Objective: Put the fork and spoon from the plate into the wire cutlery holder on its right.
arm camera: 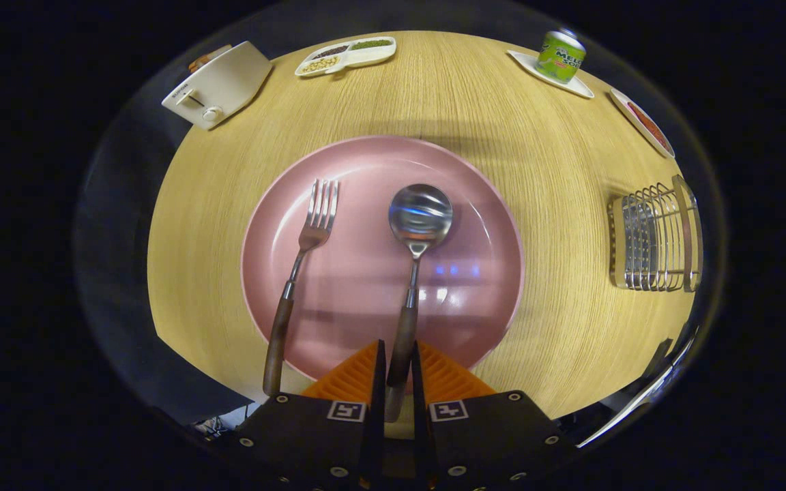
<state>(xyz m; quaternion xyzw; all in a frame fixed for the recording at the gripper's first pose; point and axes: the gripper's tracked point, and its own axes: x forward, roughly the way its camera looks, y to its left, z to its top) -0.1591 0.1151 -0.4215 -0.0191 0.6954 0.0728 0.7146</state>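
While the gripper looks down along its fingers, this is what lies on the tabletop:

Gripper: the gripper (398, 382) is narrow, its two fingers closed on the wooden handle of the spoon, one on each side.
Spoon: the spoon (415, 259) lies on the plate, with a round shiny metal bowl, a thin metal neck and a dark wooden handle that reaches back over the rim between the fingers.
Fork: the fork (297, 273) lies left of the spoon, apart from it; it has metal tines and the same dark wooden handle, whose end passes over the plate's rim.
Plate: the plate (488, 225) is round, pink, smooth and glossy.
Cutlery holder: the wire cutlery holder (656, 235) stands right of the plate, apart from it, made of thin metal bars.
Tabletop: the tabletop (557, 157) is light wood with fine grain.
Far side: a white toaster (219, 85), a white divided dish (345, 56) with snacks, and a green can (560, 56) on a white coaster.
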